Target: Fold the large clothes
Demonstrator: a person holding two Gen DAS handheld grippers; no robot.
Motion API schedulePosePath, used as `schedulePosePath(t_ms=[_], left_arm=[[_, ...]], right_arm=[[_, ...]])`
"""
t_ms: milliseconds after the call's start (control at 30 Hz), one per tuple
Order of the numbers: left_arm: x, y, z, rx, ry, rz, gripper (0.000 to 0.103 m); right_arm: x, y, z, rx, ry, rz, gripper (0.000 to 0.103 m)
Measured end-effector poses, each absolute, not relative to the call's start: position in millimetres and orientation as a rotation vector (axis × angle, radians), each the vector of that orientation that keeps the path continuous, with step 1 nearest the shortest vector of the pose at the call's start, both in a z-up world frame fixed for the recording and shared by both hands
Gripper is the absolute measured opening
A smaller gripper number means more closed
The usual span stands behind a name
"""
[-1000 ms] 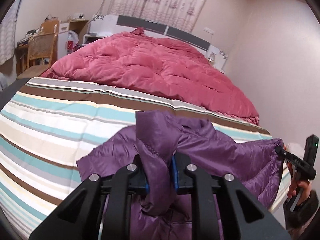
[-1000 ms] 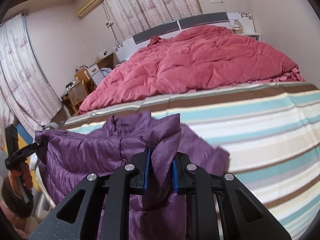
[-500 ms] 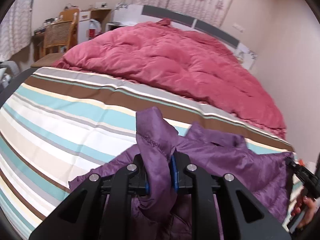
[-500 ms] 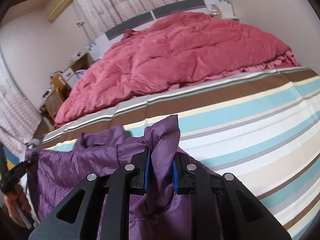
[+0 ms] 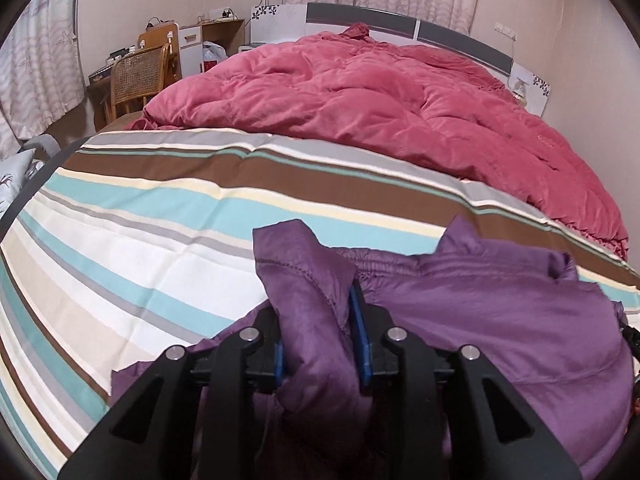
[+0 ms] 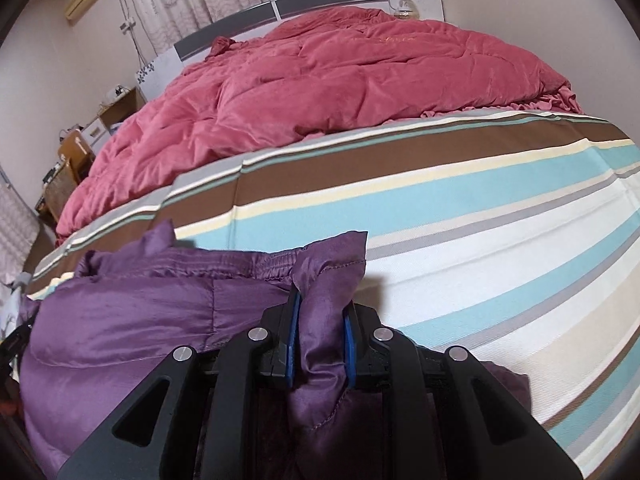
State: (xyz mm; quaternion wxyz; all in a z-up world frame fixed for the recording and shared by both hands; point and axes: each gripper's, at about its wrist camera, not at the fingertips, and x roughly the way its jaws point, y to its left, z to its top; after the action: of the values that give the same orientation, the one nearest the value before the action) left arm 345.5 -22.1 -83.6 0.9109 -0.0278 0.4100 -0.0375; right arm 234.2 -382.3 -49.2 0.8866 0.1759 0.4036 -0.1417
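Note:
A purple padded jacket (image 5: 500, 320) lies at the near edge of the striped bed sheet (image 5: 140, 240). My left gripper (image 5: 320, 332) is shut on a bunched corner of the jacket, which sticks up between the blue pads. In the right wrist view my right gripper (image 6: 320, 340) is shut on another bunched corner of the same jacket (image 6: 140, 312), over the striped sheet (image 6: 480, 240). The jacket stretches between the two grippers, its elastic hem facing the far side. The fabric below the grippers is hidden.
A crumpled red quilt (image 5: 380, 100) covers the far half of the bed, up to the headboard (image 5: 360, 20). A wicker chair (image 5: 136, 80) and desk stand left of the bed. The wall runs close along the bed's right side.
Both grippers have moved forward and lower over the bed, still holding the jacket's corners. The jacket now lies further onto the striped sheet and flatter between them.

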Motion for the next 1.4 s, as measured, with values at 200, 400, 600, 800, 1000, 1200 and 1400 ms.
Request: schedulePosePath(t_ms=[200,400,600,800,1000,1200,1400], left_arm=[[351.8,-22.2,-101.7,-0.077,0.870,-0.078,0.037],[354.2,-24.1,-110.1,-0.082,0.878,-0.082,0.039],[353.8,-24.0,-109.9,-0.071,0.877,-0.075,0.040],[341.8,-10.0,-93.3,-0.130,0.854,-0.075,0.051],[299.0,-10.3,-51.4,-0.166,0.753,-0.079,0.070],[276.3,-39.6,-22.8,-0.114,0.704,-0.101,0.081],[278.4,-78.5,-27.9,-0.047,0.717,-0.110,0.081]], right_arm=[[237.8,-383.8,-62.5,0.400,0.838,-0.292,0.018],[238.2,-377.4,-65.2,0.370,0.826,-0.313,0.018],[238.1,-375.4,-65.5,0.369,0.824,-0.316,0.018],[238.0,-376.1,-64.9,0.363,0.824,-0.320,0.018],[238.6,-375.0,-62.6,0.342,0.834,-0.340,0.029],[215.8,-370.0,-25.2,0.342,0.770,-0.362,0.039],[202.7,-308.3,3.1,0.278,0.699,-0.206,0.039]])
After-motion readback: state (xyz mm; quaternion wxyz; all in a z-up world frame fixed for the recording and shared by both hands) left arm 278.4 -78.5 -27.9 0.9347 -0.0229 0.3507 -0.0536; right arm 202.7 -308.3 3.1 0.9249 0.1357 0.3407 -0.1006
